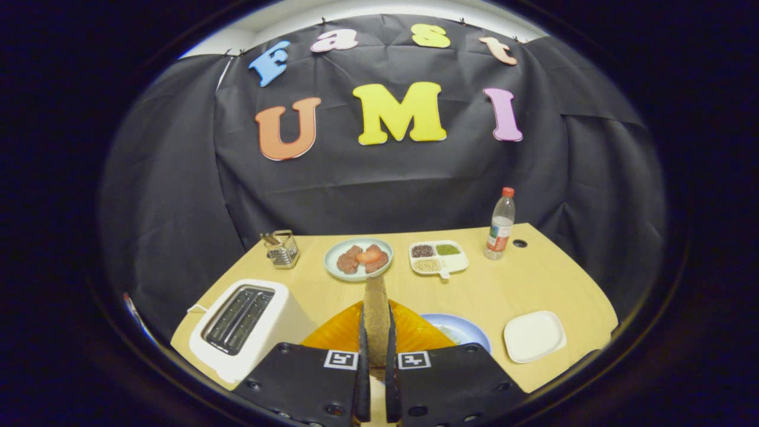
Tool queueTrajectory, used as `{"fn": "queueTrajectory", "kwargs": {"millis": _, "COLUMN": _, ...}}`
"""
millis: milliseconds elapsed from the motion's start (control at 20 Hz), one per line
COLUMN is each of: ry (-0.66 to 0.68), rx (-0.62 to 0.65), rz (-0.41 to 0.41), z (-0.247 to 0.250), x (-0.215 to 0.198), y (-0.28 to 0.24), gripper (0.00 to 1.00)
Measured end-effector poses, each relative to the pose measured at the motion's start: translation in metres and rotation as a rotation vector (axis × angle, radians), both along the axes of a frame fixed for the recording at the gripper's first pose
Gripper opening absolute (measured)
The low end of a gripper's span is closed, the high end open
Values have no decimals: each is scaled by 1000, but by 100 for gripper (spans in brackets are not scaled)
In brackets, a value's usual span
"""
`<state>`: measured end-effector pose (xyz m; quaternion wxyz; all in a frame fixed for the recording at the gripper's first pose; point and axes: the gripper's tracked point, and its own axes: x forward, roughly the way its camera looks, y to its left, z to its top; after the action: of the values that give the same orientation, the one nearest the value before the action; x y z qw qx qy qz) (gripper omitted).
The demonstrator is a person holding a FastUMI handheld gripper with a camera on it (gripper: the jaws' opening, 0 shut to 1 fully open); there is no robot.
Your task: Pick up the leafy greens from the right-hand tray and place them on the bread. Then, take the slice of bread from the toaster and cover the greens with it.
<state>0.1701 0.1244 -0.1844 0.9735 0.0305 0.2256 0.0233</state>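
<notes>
Gripper view showed the tool (377,332) nearly closed, both fingers pinching the slice of bread (376,308) upright on edge, likely for clearance, above the orange plate (338,332) just ahead, the toaster (246,323) to its left.

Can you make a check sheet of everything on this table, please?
Surface: light wooden table.
Job's things: brown bread slice held upright on edge; white two-slot toaster, slots look empty; orange plate; blue plate; white square tray, bare.
Clutter: pale plate of meat and tomato, divided dish of beans, wire basket, clear red-capped bottle.
Grippers: hand-held gripper shut on the bread.
Cables: white cord beside toaster.
Surroundings: black cloth wall.
</notes>
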Motion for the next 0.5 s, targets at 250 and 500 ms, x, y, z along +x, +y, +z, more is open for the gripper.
{"fn": "queueTrajectory", "kwargs": {"millis": 250, "ry": 73, "rx": 33, "rz": 50, "z": -51, "x": 4, "y": -8, "gripper": 10}}
{"fn": "queueTrajectory", "kwargs": {"millis": 500, "ry": 64, "rx": 29, "rz": 67, "z": -72, "x": 12, "y": -38, "gripper": 10}}
